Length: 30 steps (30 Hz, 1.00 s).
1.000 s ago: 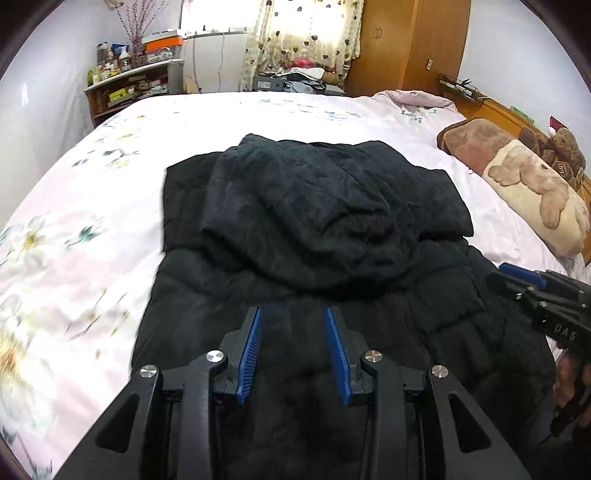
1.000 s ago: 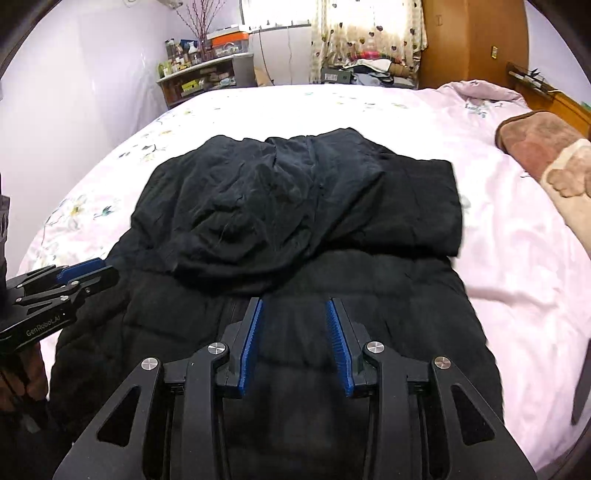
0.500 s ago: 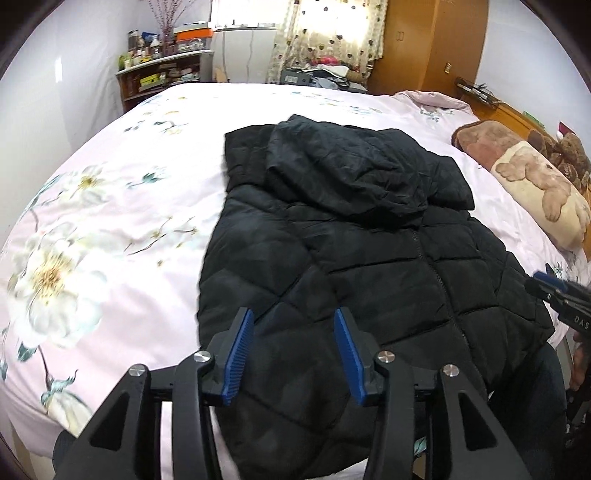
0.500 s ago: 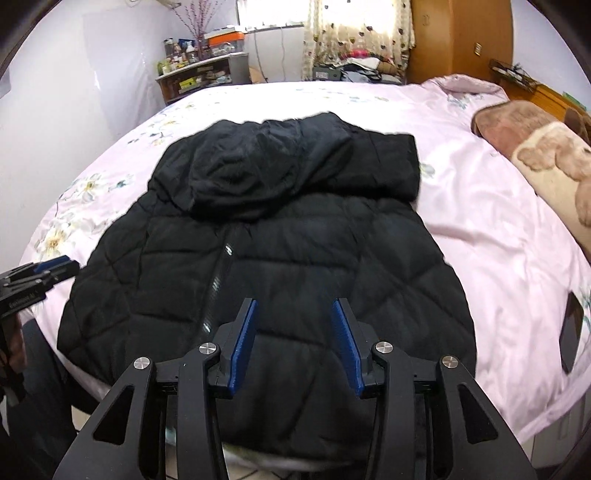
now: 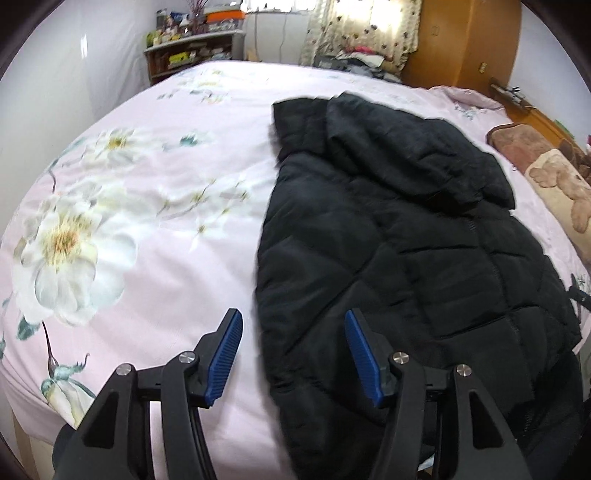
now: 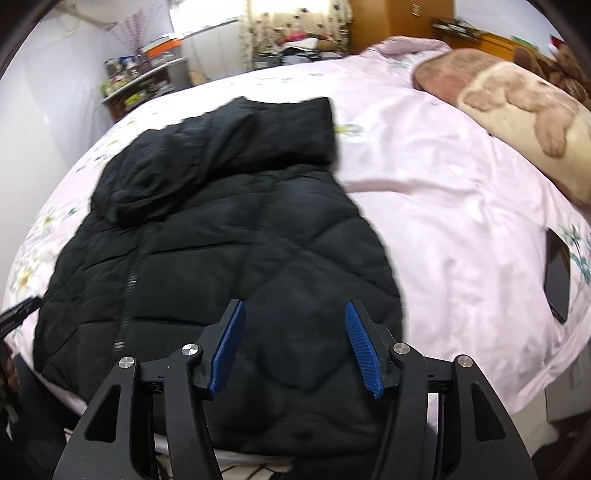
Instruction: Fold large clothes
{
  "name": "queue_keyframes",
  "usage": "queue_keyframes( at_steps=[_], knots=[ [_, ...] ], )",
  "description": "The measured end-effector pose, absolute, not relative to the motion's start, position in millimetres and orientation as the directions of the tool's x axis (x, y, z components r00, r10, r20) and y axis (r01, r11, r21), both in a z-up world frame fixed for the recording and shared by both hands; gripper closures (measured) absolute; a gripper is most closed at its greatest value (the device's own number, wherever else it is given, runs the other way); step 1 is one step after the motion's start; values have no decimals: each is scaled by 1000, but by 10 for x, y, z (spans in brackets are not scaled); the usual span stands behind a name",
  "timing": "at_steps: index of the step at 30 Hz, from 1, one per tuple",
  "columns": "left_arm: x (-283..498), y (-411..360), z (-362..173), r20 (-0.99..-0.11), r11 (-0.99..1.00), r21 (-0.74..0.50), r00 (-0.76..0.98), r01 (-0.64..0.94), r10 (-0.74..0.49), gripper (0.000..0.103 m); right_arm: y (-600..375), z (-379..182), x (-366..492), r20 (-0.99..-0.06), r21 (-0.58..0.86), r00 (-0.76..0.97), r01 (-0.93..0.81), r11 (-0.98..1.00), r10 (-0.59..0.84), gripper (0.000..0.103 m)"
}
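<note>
A black quilted jacket [image 5: 424, 266] lies flat on the bed [image 5: 166, 229], its hem at the near edge and hanging slightly over it, its hood [image 6: 221, 158] folded down over the upper back toward the middle of the bed. The pink sheet with white flowers shows on both sides of it. The left gripper [image 5: 293, 352] hovers over the near edge at the jacket's left side; its blue fingers [image 5: 225, 356] stand apart, having just been opening, with the jacket's edge seen between them but not pinched. The right gripper [image 6: 293, 347] hovers over the hem on the jacket's right side, its fingers [image 6: 360, 349] also apart after just opening, with black fabric below them and nothing clamped. A brown and cream pillow [image 6: 517, 110] with a bear pattern lies at the right edge of the bed, well apart from the jacket. A dark phone [image 6: 557, 275] rests on the sheet near the bed's near right corner. Beyond the far edge stand a cluttered shelf [image 5: 192, 55], a patterned curtain [image 5: 362, 29] and a wooden wardrobe [image 5: 461, 40].
</note>
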<state>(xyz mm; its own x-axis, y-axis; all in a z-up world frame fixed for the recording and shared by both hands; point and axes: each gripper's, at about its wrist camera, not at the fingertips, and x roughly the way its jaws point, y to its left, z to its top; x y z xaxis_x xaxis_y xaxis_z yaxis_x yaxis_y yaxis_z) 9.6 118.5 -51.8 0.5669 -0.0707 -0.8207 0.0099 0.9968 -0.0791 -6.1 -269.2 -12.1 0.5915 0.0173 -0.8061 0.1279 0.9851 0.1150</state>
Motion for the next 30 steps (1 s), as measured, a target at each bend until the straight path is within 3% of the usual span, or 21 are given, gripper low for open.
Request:
queue_keyframes(
  at_steps=[5, 13, 21, 22, 24, 26, 28, 30],
  knots=[
    [75, 1291, -731, -846, 992, -128, 524, -19, -99, 38, -3047, -287, -57, -839, 135, 545, 212, 968, -3, 46],
    [16, 1191, -941, -857, 975, -224, 475, 3, -198, 33, -3274, -527, -40, -879, 251, 464, 252, 934, 111, 45],
    [-36, 992, -1026, -878, 982, -184, 442, 40, -183, 32, -3265, -710, -70, -892, 358, 376, 250, 900, 250, 45],
    [-30, 973, -1028, -884, 984, -172, 432, 50, -176, 33, -3240, -704, -78, -894, 352, 373, 238, 905, 249, 48],
    [-9, 944, -998, -890, 983, -166, 418, 72, -181, 49, -3211, -662, -81, -890, 361, 373, 225, 905, 262, 66],
    [-10, 934, -896, -889, 984, -161, 422, 80, -180, 75, -3167, -570, -91, -881, 368, 389, 210, 906, 268, 85],
    [-29, 931, -721, -873, 981, -171, 446, 96, -196, 85, -3124, -419, -121, -868, 371, 417, 182, 911, 270, 88],
    [-65, 959, -506, -845, 974, -200, 484, 108, -228, 87, -3121, -270, -143, -848, 387, 448, 160, 908, 283, 89]
  ],
)
